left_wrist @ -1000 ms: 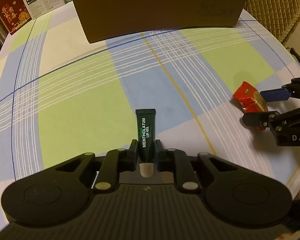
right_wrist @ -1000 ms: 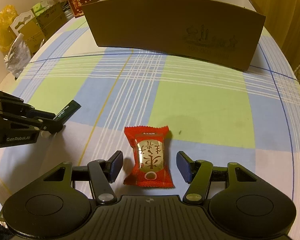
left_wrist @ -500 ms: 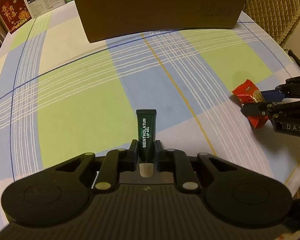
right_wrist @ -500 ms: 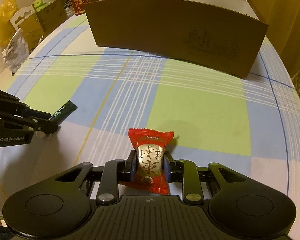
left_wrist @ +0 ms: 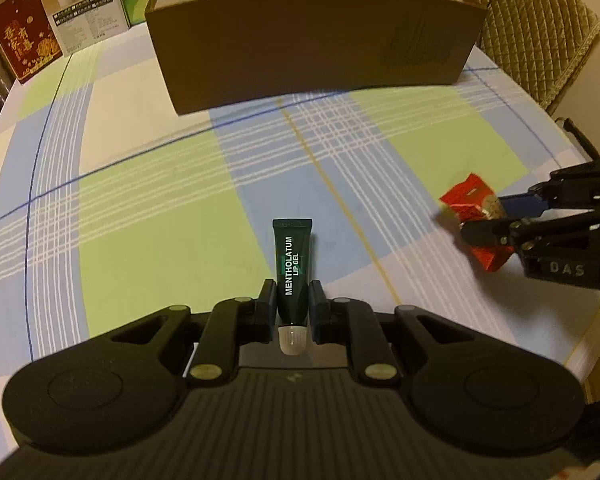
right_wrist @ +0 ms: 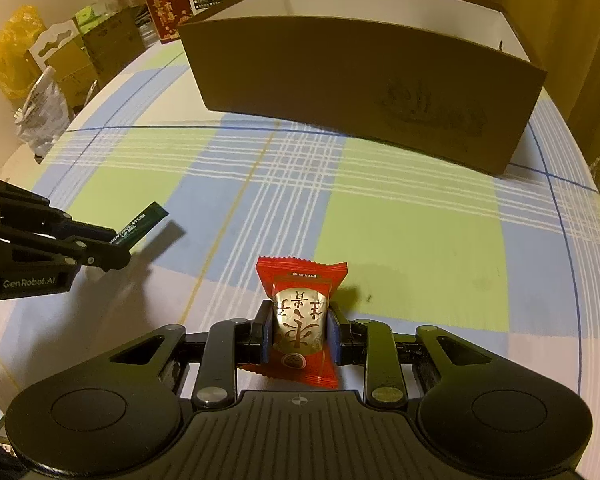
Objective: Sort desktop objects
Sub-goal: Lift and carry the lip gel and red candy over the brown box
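- Well, the left gripper (left_wrist: 293,305) at the bottom centre of its own view is clamped tight on a dark green lip gel tube (left_wrist: 292,271), pads squeezing its sides just above the pale cap
- That tube points straight up the frame with its flat crimped end away from the fingers; in the right wrist view the same tube (right_wrist: 141,224) sticks out at the left edge and throws a shadow on the cloth beneath, so it looks lifted clear of the table
- Over on the other side, the right gripper (right_wrist: 299,330) has its pads pressed against both sides of a red snack packet (right_wrist: 299,316) with a silvery label, low in the middle of that view
- Seen from the left wrist camera, the packet (left_wrist: 473,216) shows at the right edge, pinched in the black fingers and crumpled a little
- Beyond both, a checked tablecloth (left_wrist: 148,216) of green, blue and white squares covers the table
- Further up each frame stands a big open cardboard box (right_wrist: 360,92), brown outside and white inside, well apart from both held things
- Behind it, in the upper left, sit a dark red carton (left_wrist: 22,46) and some white and green cartons
- At the upper right of the left view is a quilted chair back (left_wrist: 536,20)
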